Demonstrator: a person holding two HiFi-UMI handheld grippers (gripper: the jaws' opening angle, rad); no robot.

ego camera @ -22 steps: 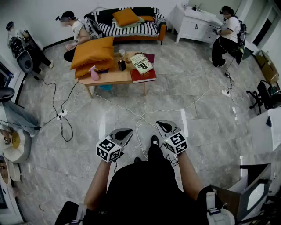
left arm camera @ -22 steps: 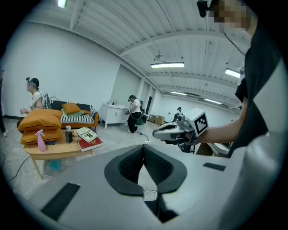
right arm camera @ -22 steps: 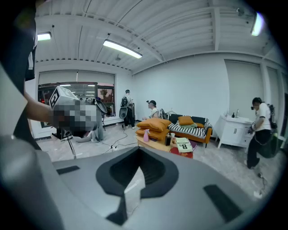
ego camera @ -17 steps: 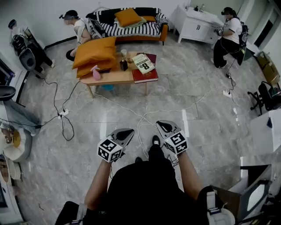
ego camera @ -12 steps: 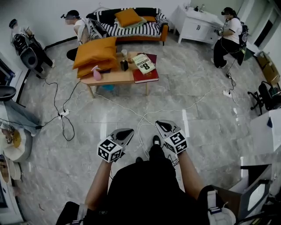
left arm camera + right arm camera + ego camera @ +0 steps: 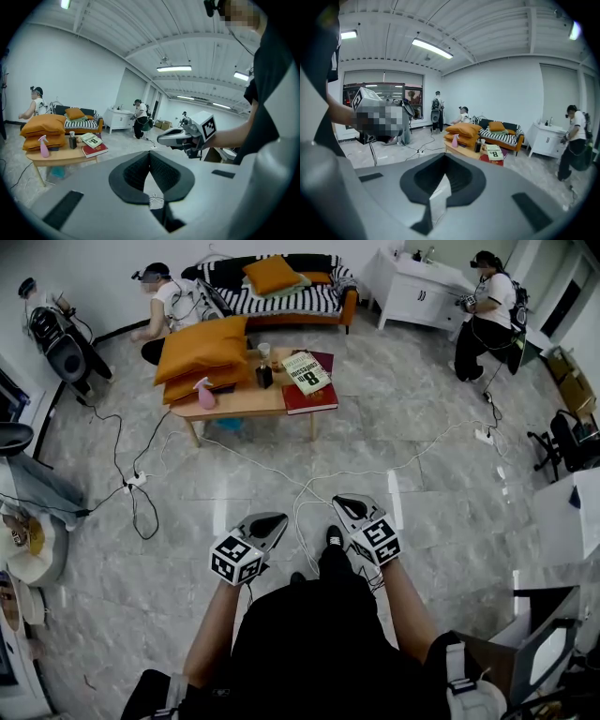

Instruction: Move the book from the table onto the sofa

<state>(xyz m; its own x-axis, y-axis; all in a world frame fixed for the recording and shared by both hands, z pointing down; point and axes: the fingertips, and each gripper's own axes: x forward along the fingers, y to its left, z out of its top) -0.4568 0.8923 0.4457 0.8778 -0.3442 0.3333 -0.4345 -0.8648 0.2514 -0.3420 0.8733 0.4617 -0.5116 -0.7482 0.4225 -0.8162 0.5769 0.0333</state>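
Note:
A green-and-white book [image 6: 307,373] lies on a red book [image 6: 310,401] at the right end of the low wooden table [image 6: 246,402], far ahead of me. Behind the table stands the striped sofa [image 6: 281,301] with an orange cushion. Both books also show in the left gripper view, book [image 6: 92,139], and in the right gripper view, book [image 6: 493,152]. My left gripper [image 6: 273,520] and right gripper [image 6: 341,504] hover side by side over the floor near my body, both shut and empty, well short of the table.
Orange cushions [image 6: 201,354], a pink spray bottle [image 6: 203,396], a dark bottle [image 6: 263,379] and a cup share the table. White cables [image 6: 309,486] trail over the floor between me and the table. One person sits by the sofa [image 6: 167,306], another stands at a white cabinet [image 6: 417,292].
Both grippers stay where they were, shut. The view drifts slightly and the person by the sofa shifts a little.

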